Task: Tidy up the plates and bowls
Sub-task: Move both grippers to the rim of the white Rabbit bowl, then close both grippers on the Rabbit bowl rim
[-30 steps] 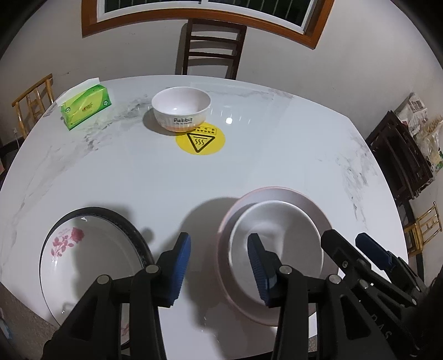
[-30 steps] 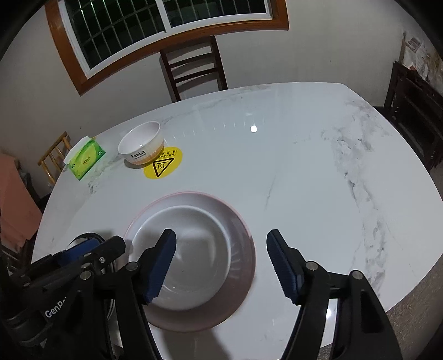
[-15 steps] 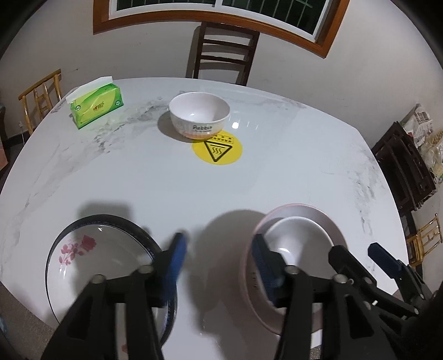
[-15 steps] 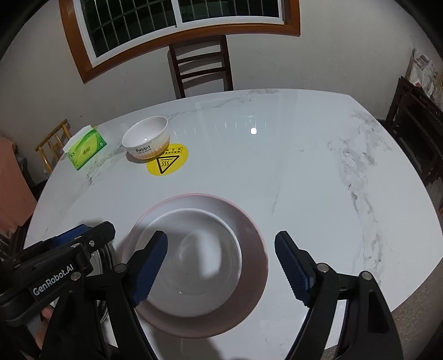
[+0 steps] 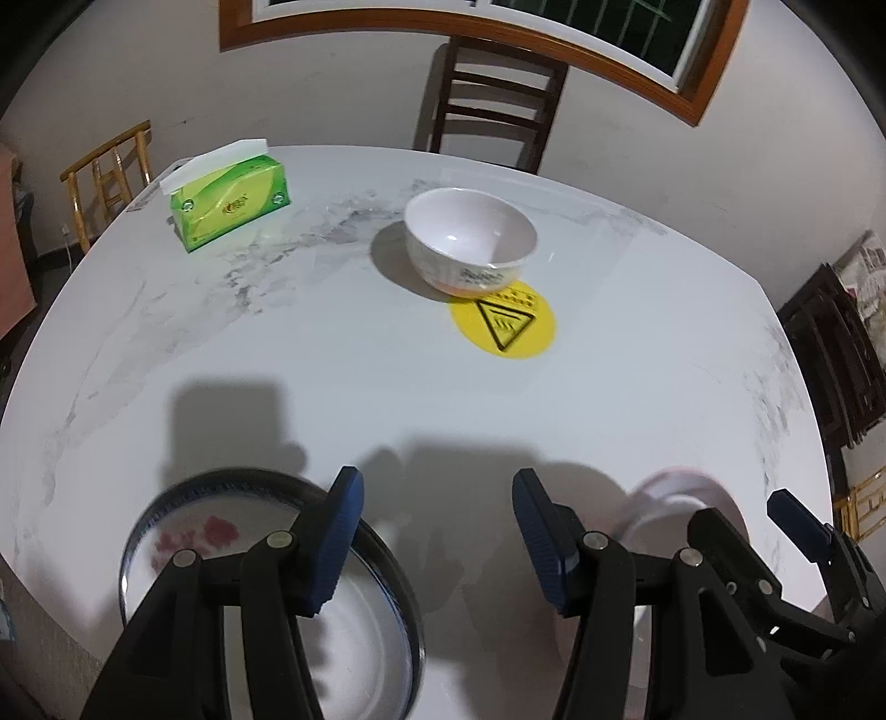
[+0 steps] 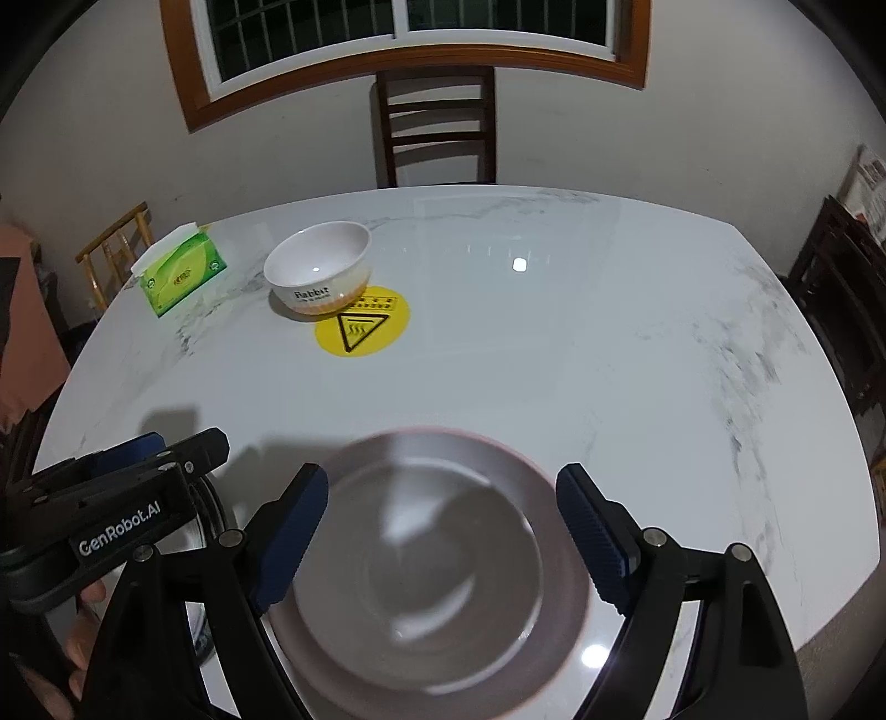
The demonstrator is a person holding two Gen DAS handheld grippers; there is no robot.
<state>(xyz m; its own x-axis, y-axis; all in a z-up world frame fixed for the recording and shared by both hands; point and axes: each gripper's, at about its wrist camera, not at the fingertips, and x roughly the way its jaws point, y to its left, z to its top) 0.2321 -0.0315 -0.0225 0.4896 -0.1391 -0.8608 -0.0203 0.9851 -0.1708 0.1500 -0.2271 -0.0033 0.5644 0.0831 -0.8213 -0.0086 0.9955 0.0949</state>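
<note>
Both grippers pull back along the bench; right gripper [image 6: 440, 531] jaws are opening over the pink-rimmed plate [image 6: 421, 559], left gripper [image 5: 437, 540] jaws spread, empty, beside the rose plate [image 5: 266, 581]. Risk: clipping a rim, skidding it off the edge.

White wall [image 6: 609, 138], wood-framed barred window [image 6: 398, 33], dark chair [image 6: 437, 127], marble table [image 6: 554, 360]

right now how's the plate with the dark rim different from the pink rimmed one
The dark-rimmed plate has a red flower print inside; the pink-rimmed plate is plain. The dark-rimmed plate lies under the left gripper, the pink-rimmed plate under the right gripper, whose jaws are opening without touching it. Both are round, shallow, empty, and flat near the table's front edge.
</note>
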